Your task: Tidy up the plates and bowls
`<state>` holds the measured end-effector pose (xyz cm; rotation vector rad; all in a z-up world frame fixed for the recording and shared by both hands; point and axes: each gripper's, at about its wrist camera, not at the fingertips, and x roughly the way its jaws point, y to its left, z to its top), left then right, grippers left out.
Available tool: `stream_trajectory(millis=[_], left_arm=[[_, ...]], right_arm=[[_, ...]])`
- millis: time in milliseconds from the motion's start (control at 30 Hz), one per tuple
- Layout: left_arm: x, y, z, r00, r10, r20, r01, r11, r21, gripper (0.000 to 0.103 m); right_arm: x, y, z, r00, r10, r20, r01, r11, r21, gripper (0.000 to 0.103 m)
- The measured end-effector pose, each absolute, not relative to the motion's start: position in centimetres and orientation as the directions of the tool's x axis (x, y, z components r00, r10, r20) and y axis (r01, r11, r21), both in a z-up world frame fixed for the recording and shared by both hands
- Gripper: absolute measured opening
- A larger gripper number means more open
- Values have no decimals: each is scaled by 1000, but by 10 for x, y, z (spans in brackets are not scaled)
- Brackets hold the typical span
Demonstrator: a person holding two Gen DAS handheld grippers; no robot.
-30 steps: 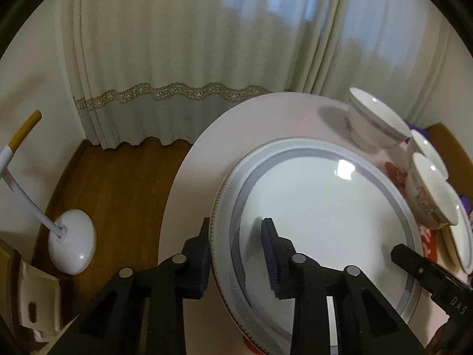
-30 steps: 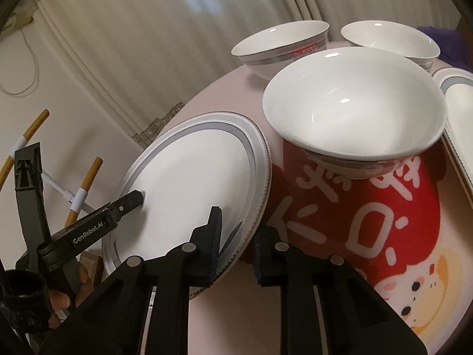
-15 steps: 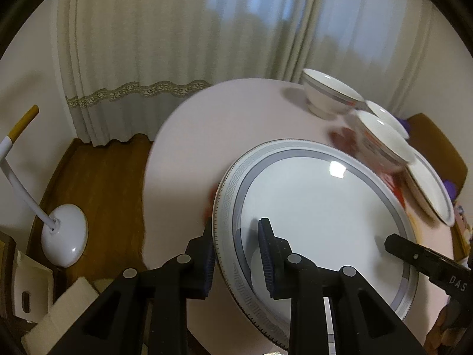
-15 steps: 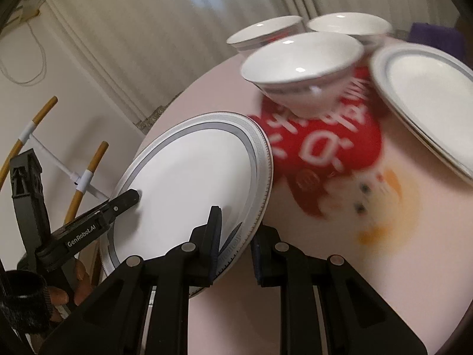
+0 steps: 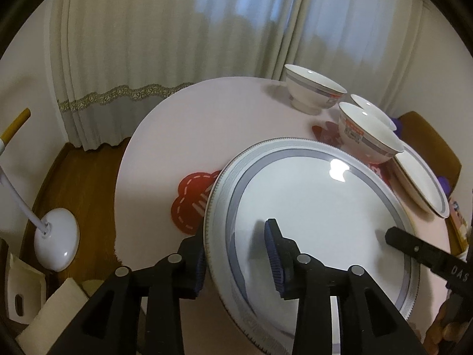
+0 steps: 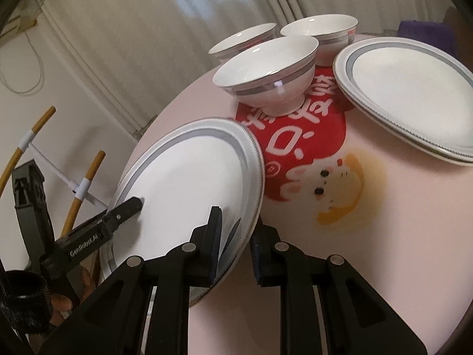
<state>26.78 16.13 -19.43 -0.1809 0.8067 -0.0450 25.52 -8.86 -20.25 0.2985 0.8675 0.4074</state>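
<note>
A large grey-banded plate fills the lower right of the left wrist view and the lower left of the right wrist view, sitting over the near edge of the round pink bench. The step in hand looks like setting down or re-gripping this plate before it joins the stacked plates at the upper right of the right view.

The left gripper straddles the plate's rim at the bottom centre of its frame. Its jaws have just been opening, and the upper pad stands clear of the plate's face, so the hold looks loosened. The right gripper reaches in from the bottom centre of its frame, jaws closed tight on the opposite rim. Both point steeply downward, facing each other across the plate.

Three bowls stand apart in the upper centre. The next move likely calls for carrying the plate level towards the stack, clear of the nearest bowl.
</note>
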Motion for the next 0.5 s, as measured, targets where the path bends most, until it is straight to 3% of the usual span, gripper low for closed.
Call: stream_trajectory(millis=[500], left_arm=[[255, 159, -193, 718, -146, -681, 4, 979, -205, 21]], right_arm=[[254, -103, -204, 579, 489, -652, -245, 867, 433, 15]])
